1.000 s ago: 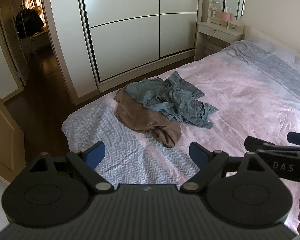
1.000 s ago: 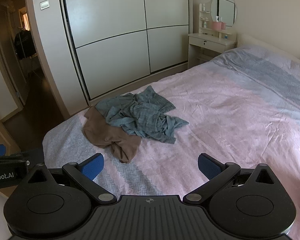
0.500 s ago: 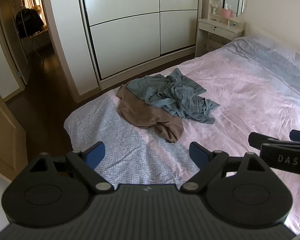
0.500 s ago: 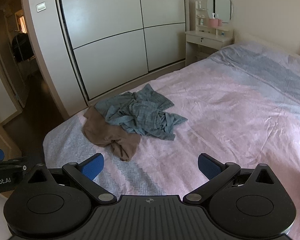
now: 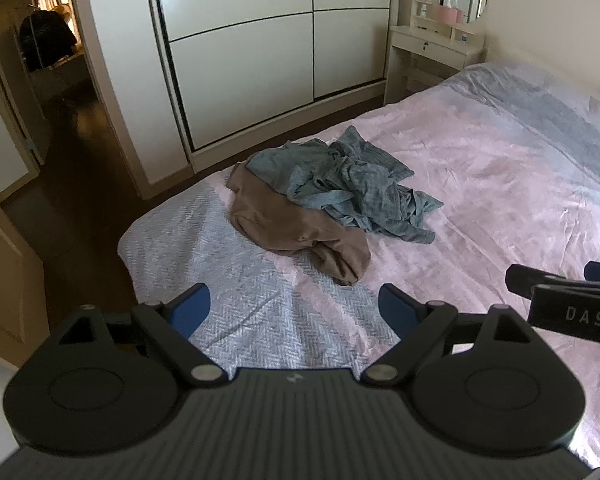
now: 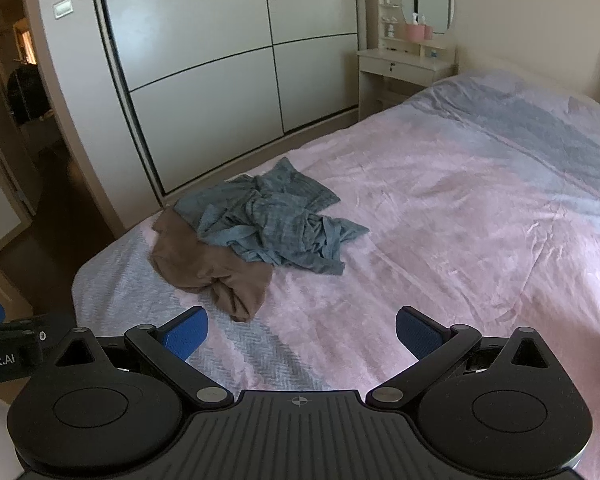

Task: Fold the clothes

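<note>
Both tools hover above the near edge of the bed, empty: the left gripper and the right gripper each stand spread wide. The clothes lie ahead near the foot corner, a crumpled blue garment draped partly over a brown garment. A good approach likely takes the blue piece first, pinching one free edge, since its tangled folds could drag the brown one along.

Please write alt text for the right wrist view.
A crumpled grey-blue garment lies partly over a crumpled brown garment on a pink bed cover. The open right gripper is in the foreground, holding nothing.
</note>
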Available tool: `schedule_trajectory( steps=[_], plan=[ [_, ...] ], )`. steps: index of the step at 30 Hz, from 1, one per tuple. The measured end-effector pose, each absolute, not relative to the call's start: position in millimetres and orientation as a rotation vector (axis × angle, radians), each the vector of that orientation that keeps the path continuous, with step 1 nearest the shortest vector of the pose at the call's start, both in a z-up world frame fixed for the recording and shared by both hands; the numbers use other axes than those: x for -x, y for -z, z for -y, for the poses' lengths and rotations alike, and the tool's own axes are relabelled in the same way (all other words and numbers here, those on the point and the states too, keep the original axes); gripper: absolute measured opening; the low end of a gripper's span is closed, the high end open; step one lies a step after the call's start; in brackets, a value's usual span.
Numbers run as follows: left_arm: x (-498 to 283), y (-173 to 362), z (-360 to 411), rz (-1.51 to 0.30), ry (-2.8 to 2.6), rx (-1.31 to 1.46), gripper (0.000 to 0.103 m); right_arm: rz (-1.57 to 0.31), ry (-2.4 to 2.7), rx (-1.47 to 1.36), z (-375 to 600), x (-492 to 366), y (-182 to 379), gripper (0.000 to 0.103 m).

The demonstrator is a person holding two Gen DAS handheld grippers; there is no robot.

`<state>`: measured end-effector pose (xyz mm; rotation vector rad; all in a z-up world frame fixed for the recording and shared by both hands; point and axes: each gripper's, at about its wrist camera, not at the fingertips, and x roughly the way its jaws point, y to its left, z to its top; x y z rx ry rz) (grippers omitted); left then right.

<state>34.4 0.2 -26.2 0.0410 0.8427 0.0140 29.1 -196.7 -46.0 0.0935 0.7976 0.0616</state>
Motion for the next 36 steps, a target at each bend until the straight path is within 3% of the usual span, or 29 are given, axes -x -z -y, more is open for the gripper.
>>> schedule_trajectory(
  steps=[36],
  plan=[
    [-214,90,-36,-0.981,0.106,-0.071,0.089,-0.925,0.024,-0.197,176,-173,109,0.102]
  ],
)
